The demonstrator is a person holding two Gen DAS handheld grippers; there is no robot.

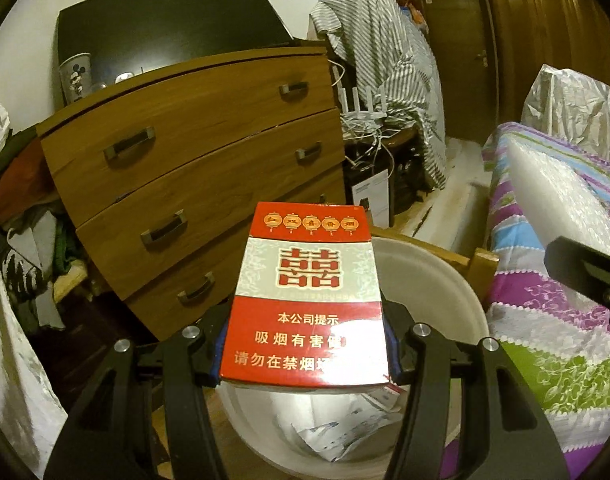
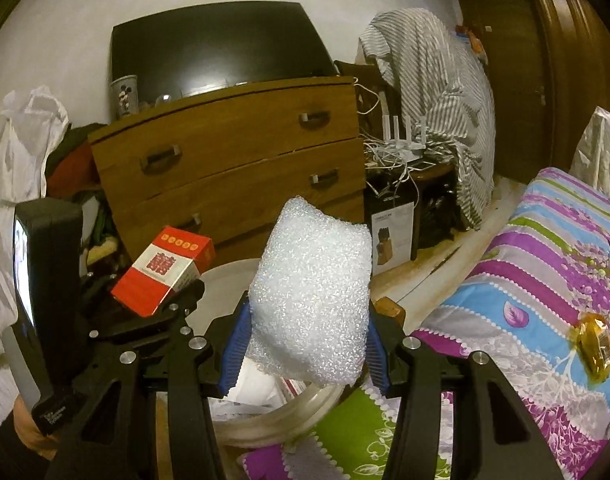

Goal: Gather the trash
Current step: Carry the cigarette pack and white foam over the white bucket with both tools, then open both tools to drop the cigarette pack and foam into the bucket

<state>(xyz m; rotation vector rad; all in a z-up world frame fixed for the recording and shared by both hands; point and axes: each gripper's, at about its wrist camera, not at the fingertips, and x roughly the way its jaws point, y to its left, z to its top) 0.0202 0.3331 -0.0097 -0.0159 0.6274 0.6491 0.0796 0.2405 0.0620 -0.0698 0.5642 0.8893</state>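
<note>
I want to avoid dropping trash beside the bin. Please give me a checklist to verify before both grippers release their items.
1. Left gripper holds the red cigarette box between its pads: ok.
2. Right gripper holds the white foam piece: ok.
3. Box is above the white bin opening: ok.
4. Foam is fully above the bin: cannot tell; its right side is near the rim by the bedspread.
5. Bin has room; only papers visible inside: ok.
6. The two grippers are apart: ok.
</note>
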